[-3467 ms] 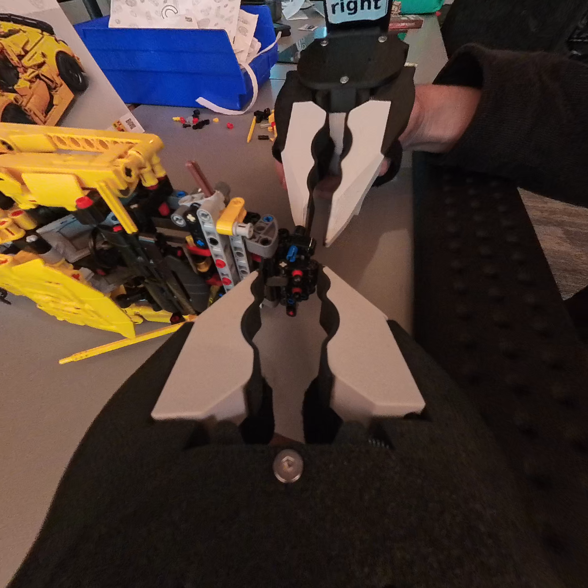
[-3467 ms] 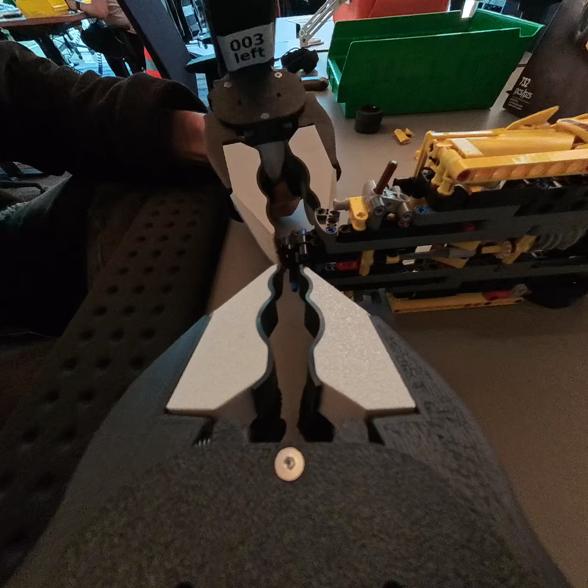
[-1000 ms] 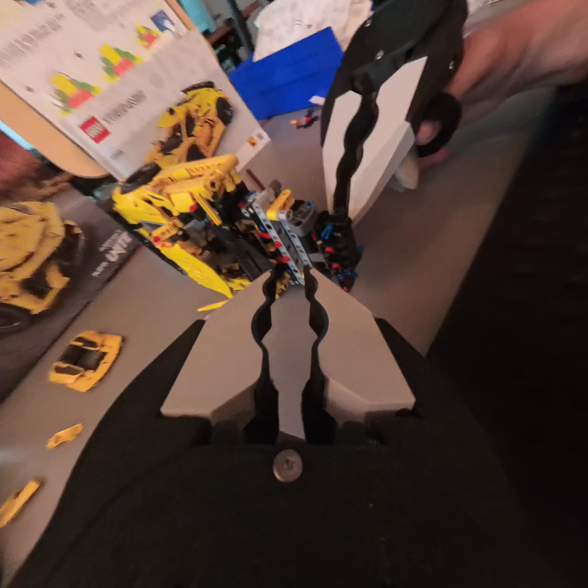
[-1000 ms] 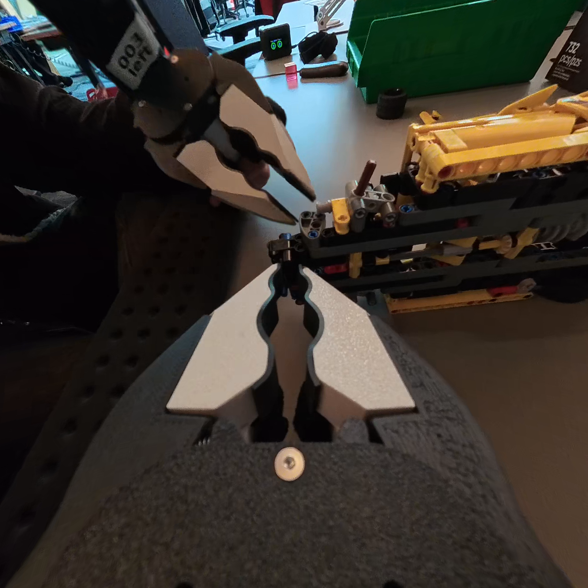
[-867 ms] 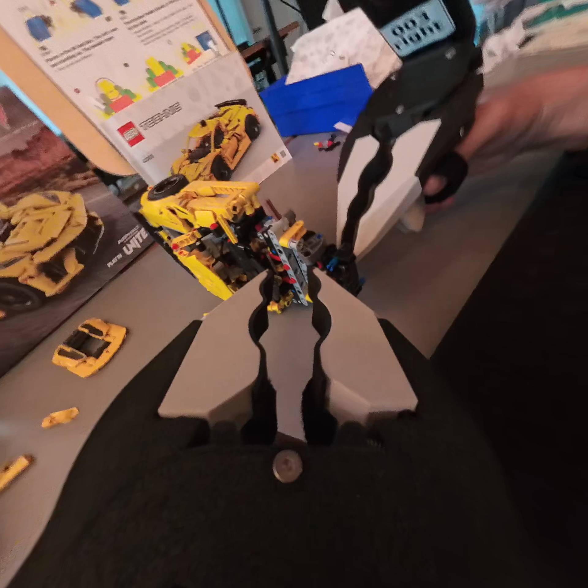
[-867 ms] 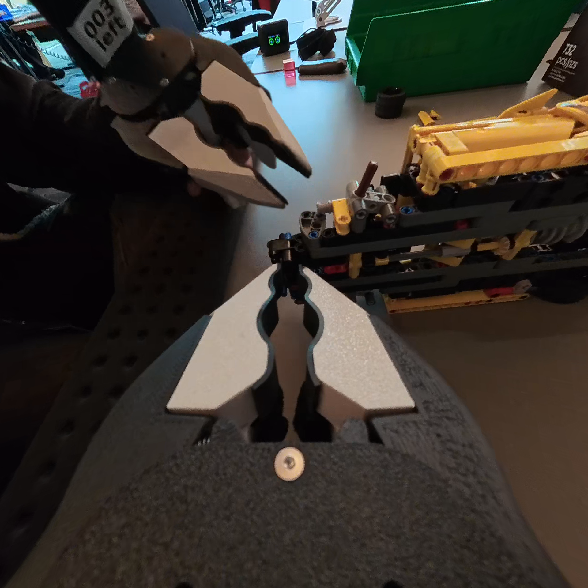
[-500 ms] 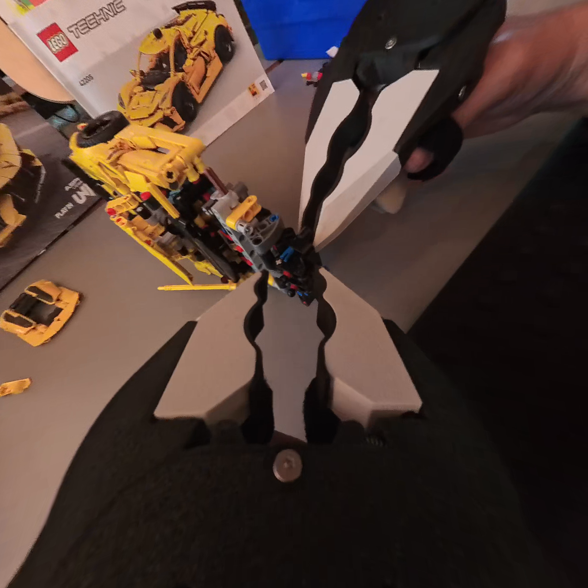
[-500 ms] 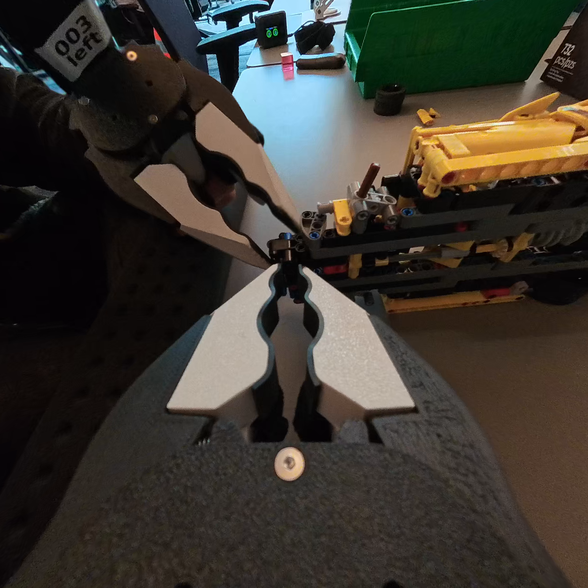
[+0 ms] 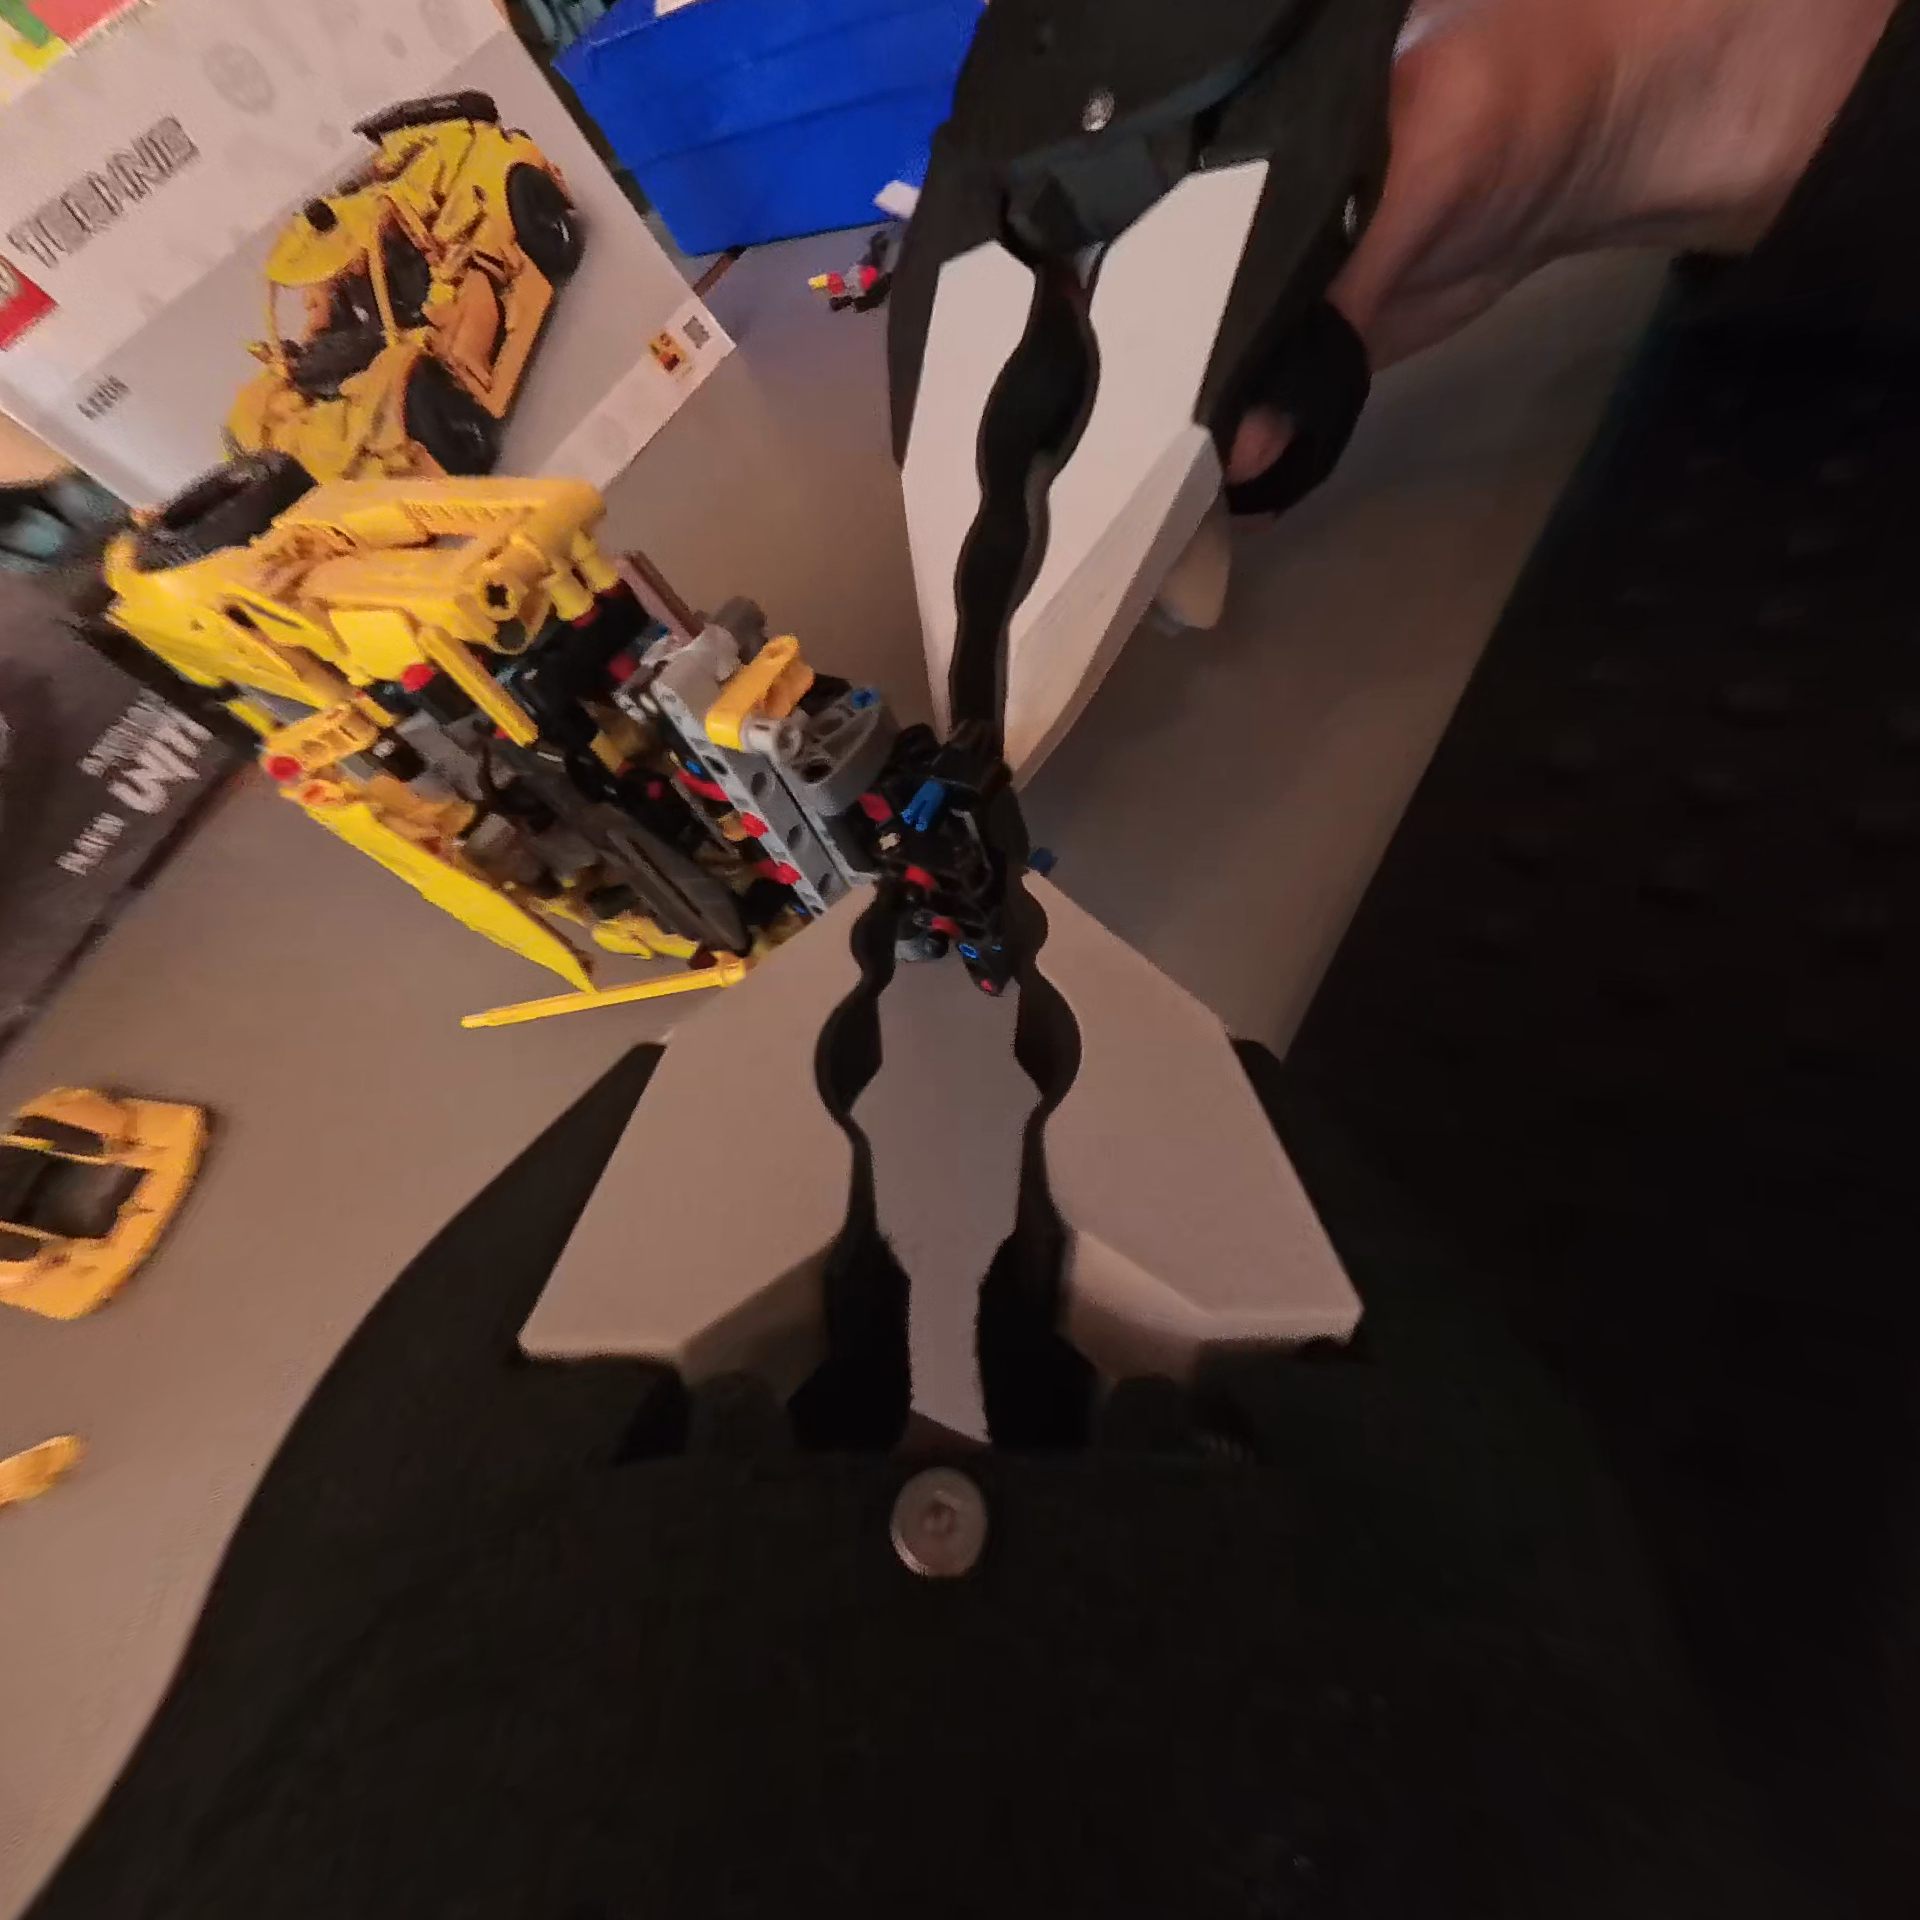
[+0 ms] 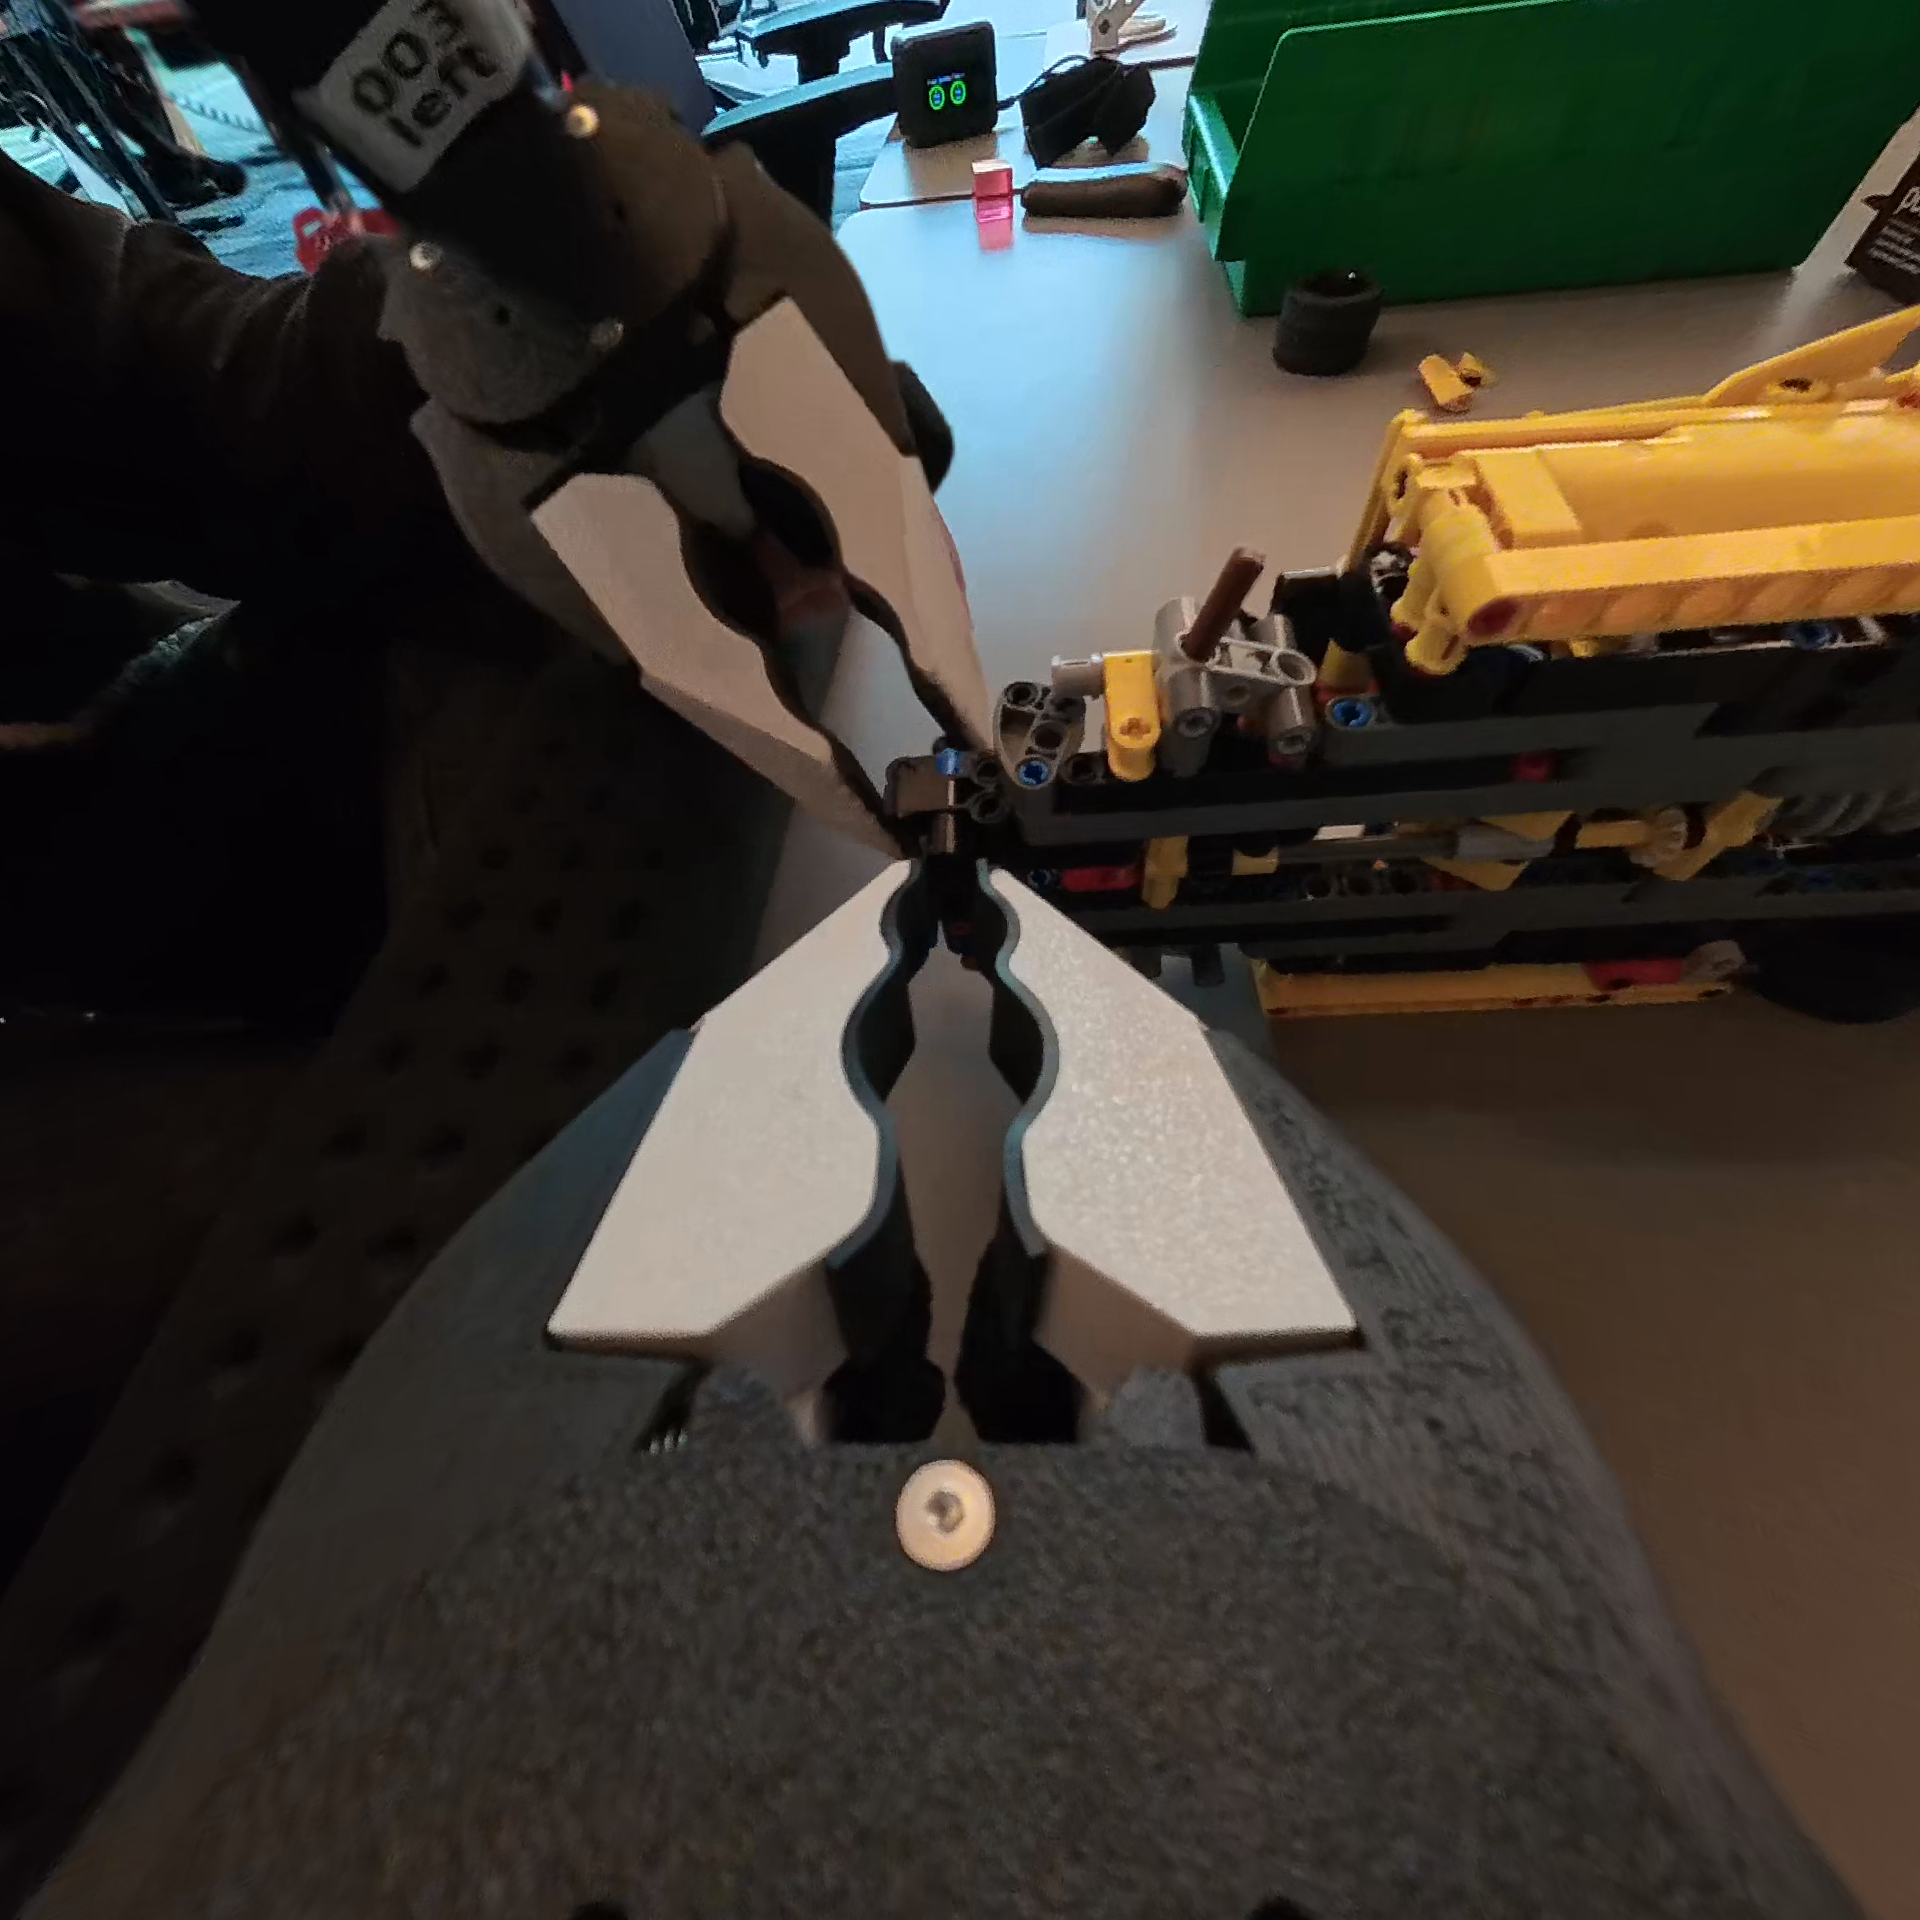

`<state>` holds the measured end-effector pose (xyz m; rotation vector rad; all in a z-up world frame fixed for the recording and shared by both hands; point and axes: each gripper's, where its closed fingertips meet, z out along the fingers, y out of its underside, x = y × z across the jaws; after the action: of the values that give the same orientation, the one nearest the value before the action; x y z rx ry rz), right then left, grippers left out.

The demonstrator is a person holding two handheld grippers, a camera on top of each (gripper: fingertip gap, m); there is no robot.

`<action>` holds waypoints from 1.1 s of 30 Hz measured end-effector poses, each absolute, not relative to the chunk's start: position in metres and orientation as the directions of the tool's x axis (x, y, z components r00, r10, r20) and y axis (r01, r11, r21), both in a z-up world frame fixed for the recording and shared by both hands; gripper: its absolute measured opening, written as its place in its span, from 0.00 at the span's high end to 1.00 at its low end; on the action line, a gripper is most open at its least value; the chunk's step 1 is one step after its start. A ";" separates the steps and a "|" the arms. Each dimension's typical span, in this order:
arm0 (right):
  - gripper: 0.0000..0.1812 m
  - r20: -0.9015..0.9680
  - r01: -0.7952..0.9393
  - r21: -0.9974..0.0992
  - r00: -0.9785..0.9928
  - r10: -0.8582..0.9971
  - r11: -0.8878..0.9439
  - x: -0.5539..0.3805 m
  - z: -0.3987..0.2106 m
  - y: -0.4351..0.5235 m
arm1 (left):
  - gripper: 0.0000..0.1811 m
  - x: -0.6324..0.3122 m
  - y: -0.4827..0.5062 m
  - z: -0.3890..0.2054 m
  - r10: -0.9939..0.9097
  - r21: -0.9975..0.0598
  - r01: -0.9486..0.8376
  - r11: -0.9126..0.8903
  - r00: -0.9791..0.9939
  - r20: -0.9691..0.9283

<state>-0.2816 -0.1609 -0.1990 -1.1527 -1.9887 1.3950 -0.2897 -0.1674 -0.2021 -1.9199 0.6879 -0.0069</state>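
- The brick-built yellow vehicle (image 9: 436, 727), seen from the left wrist view, lies on its side on the grey table (image 9: 312, 1039), its long axis running away up and to the left of the fingers. Its black end cluster of pins (image 9: 951, 842) sits right at the tips of the left gripper (image 9: 951, 914), whose fingers are clenched on that cluster's lower part. The right gripper (image 9: 982, 727) comes from straight ahead, its fingers nearly together, tips pinching the cluster's top. A loose yellow panel (image 9: 94, 1195) lies well to the left.
- From the right wrist view, the vehicle (image 10: 1455, 790) stretches off to the right of the fingers. The right gripper (image 10: 948, 883) is closed on the black end piece (image 10: 940, 800) just ahead of its tips. The left gripper (image 10: 925, 800) slants in from the upper left and touches the same piece, so both are equally near. A green bin (image 10: 1558, 135) stands far ahead.
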 end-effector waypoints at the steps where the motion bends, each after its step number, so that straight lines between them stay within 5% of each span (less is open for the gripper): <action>1: 0.96 -0.100 0.377 -0.916 -0.550 0.829 0.139 -0.282 -0.199 -0.161 | 0.89 -0.290 -0.168 -0.202 -0.473 -0.854 -0.426 -0.299 0.843 -0.254; 6: 0.96 -0.093 0.363 -0.924 -0.527 0.844 0.125 -0.284 -0.199 -0.161 | 0.89 -0.291 -0.168 -0.203 -0.466 -0.851 -0.432 -0.298 0.844 -0.265; 11: 0.86 -0.145 0.500 -0.850 -0.525 0.839 0.165 -0.281 -0.232 -0.164 | 0.89 -0.292 -0.169 -0.204 -0.482 -0.864 -0.390 -0.317 0.851 -0.208; 33: 0.93 -0.317 0.591 -0.807 -0.425 0.848 -0.005 -0.271 -0.231 -0.160 | 0.90 -0.289 -0.168 -0.208 -0.511 -0.854 -0.416 -0.312 0.831 -0.219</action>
<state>-0.2708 -0.1600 -0.2313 -1.5060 -2.0083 1.3998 -0.2886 -0.1678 -0.2082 -1.9453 0.6897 -0.1114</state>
